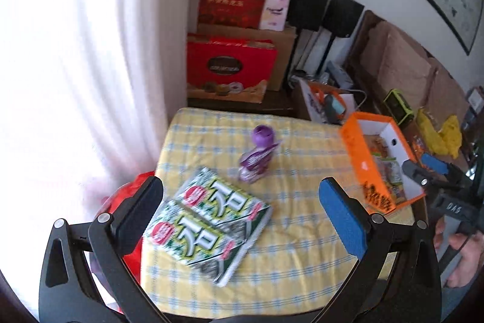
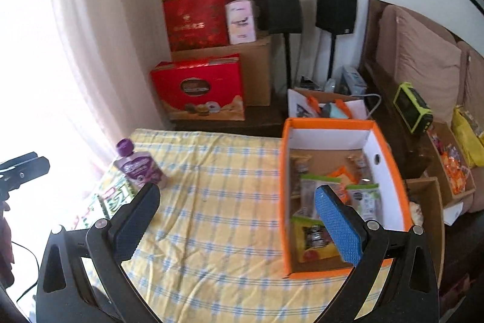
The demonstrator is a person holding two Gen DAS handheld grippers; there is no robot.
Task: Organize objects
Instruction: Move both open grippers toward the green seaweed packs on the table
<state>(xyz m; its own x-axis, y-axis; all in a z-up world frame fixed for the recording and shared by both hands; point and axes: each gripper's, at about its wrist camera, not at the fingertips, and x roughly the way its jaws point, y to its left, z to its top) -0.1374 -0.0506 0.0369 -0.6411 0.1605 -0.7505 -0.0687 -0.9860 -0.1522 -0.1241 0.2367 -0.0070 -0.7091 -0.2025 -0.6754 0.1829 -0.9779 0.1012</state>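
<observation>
Near the lower centre of the left wrist view, two green seaweed packs (image 1: 208, 220) with big white Korean letters lie between the wide-apart fingers of the left gripper (image 1: 242, 220), which grasps nothing. Behind them stands a purple spout pouch (image 1: 257, 156), its label blurred. At the right, the right gripper (image 2: 239, 220) is also spread and empty beside the orange box (image 2: 284, 202) of snack packets on the yellow checked tablecloth (image 2: 217, 202).

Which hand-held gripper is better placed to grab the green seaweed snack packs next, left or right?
Left, probably. The left hand-held gripper is open right over the green seaweed snack packs. The right hand-held gripper, also open and empty, sits nearer the orange box, with the packs off toward its left.
</observation>
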